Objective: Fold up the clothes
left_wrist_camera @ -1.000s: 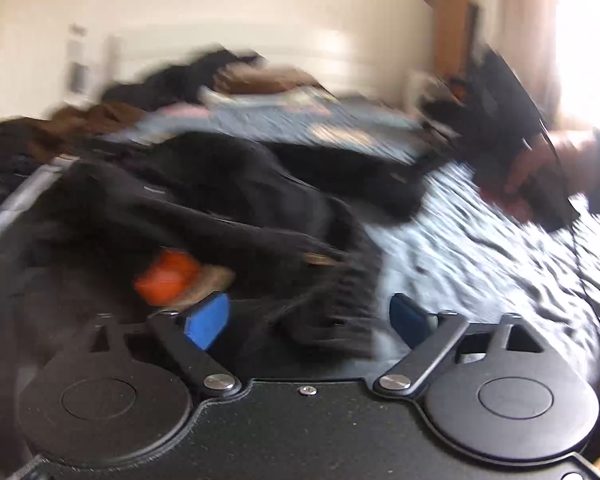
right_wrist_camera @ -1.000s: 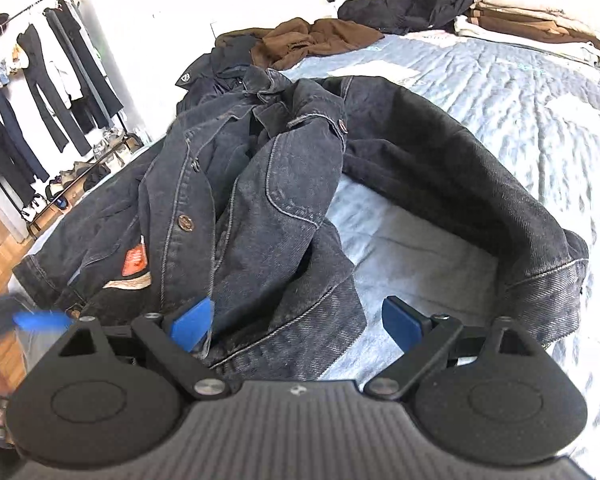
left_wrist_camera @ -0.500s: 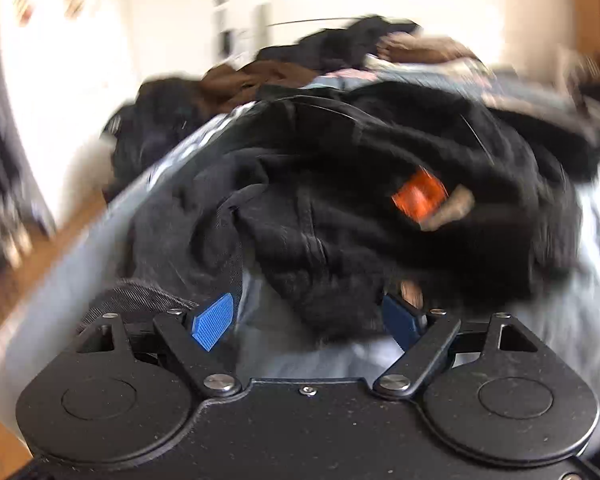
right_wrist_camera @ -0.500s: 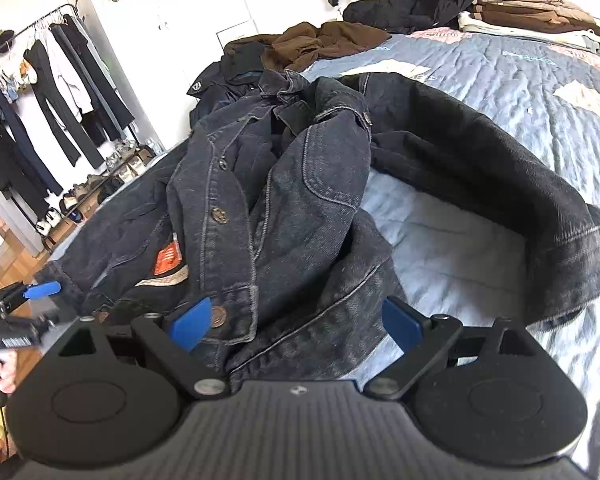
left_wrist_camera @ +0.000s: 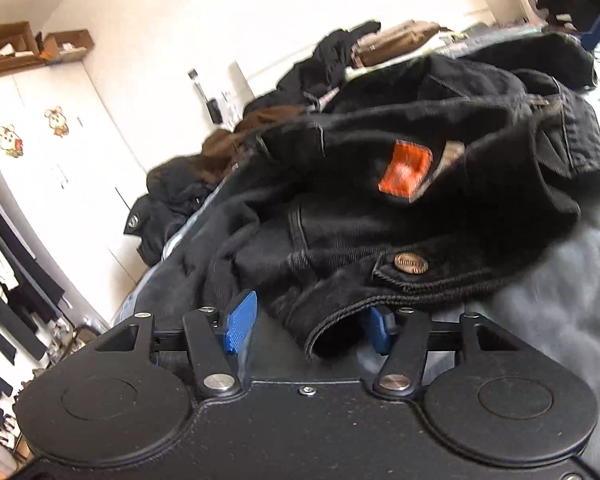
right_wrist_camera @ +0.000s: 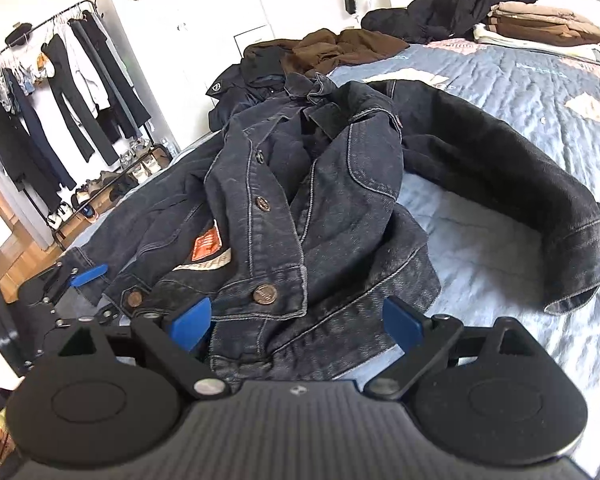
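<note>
Across the blue quilted bed [right_wrist_camera: 500, 92] sprawls a crumpled dark denim jacket [right_wrist_camera: 320, 184]; left gripper [left_wrist_camera: 306, 324] and right gripper [right_wrist_camera: 296, 320] both gape wide around its near hem.

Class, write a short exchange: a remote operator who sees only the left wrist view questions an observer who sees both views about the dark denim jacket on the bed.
Operator: What is the right gripper doing?
Observer: The right gripper is open, one finger on each side of the jacket's bottom hem, nothing clamped.
Operator: Where does the far sleeve end?
Observer: The sleeve curves across the blue bedspread, and its cuff lies flat to the right of the hem, apart from it.
</note>
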`<state>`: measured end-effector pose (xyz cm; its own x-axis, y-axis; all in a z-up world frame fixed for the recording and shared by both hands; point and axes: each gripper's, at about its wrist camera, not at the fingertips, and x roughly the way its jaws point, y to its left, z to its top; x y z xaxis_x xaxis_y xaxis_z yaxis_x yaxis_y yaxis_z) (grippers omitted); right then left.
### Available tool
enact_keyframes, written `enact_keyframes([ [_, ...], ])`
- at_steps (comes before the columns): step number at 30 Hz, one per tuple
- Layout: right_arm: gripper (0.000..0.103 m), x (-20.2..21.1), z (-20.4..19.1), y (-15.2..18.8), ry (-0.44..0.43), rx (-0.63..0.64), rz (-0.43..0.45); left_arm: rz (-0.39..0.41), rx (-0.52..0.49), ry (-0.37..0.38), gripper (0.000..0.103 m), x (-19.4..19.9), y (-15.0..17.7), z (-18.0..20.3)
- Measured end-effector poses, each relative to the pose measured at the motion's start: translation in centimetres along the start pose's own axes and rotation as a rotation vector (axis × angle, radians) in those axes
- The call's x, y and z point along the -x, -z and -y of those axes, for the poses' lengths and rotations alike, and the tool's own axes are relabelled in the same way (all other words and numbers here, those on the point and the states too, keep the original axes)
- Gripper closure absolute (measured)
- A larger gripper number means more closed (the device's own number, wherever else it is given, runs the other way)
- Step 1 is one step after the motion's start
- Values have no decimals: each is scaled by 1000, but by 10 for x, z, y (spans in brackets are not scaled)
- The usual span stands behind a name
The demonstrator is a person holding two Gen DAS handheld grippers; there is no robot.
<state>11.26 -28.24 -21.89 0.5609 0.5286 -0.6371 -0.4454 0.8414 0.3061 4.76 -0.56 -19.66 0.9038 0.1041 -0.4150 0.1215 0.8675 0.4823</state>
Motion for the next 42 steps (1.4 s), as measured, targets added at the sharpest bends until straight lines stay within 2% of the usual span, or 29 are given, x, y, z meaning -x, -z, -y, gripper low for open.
enact_keyframes([
  [4,10,-2,-2,3,-9,-25,4,-10,-44,-21,47,-16,-3,12],
  [5,10,-2,-3,4,-9,-29,5,-9,-44,-27,54,-16,-3,12],
  [6,10,-2,-4,4,-9,-34,6,-6,-28,-36,77,-14,-2,8],
  [7,10,-3,-5,5,-10,-38,8,-3,-11,-46,83,-11,-2,4],
  [11,10,0,-9,7,-17,-56,20,8,55,-84,94,-1,1,-10],
  [15,10,4,-12,7,-23,-63,32,20,121,-122,97,9,3,-25],
  [25,10,17,-16,0,-37,-58,64,53,253,-150,97,84,6,-89],
  [29,10,22,-15,-6,-48,-44,64,2,273,-167,97,112,25,-101],
  [32,10,24,-14,-11,-43,-19,65,-101,281,-104,96,116,44,-99],
  [33,10,24,-13,-12,-42,-14,66,-126,279,-62,94,114,48,-96],
  [37,9,19,0,-25,-18,14,69,-133,280,0,87,114,43,-86],
  [38,9,18,5,-30,-1,25,71,-133,300,26,81,117,41,-88],
  [39,9,17,12,-36,18,34,75,-127,323,62,69,121,40,-92],
  [42,9,12,36,-53,89,34,83,-117,352,96,53,140,43,-100],
])
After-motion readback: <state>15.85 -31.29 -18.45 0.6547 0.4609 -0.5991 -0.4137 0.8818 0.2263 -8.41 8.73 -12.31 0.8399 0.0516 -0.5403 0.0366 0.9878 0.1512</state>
